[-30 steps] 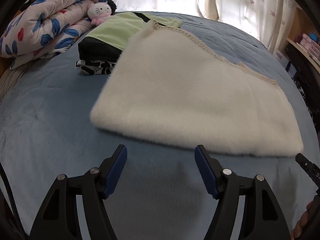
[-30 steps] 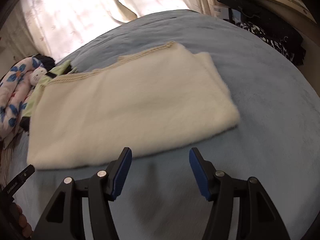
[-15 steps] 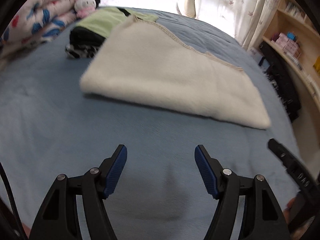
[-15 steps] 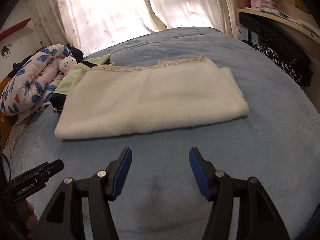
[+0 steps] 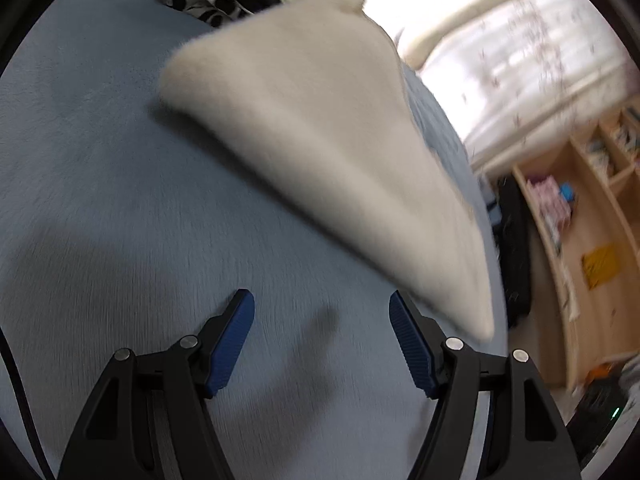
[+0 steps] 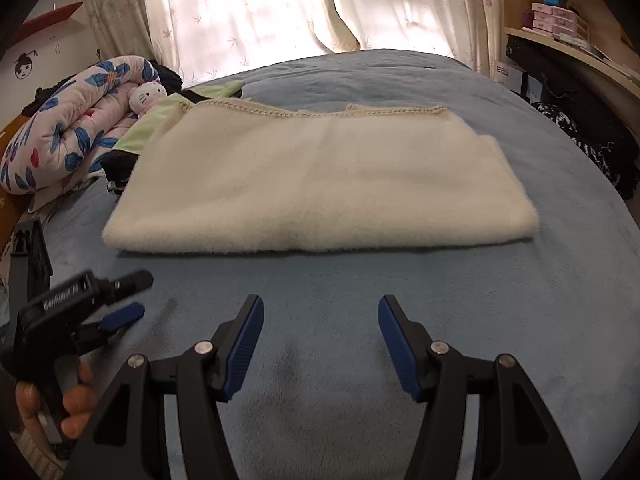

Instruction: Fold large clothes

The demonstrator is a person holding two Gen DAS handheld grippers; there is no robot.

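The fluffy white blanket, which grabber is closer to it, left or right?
Left, probably. The left gripper has its right finger almost at the fluffy white blanket's corner. The right gripper hangs open, short of the blanket's near edge, with bare blue bedspread between them.

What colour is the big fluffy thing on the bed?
Cream white; the folded fluffy garment shows best in the right wrist view.
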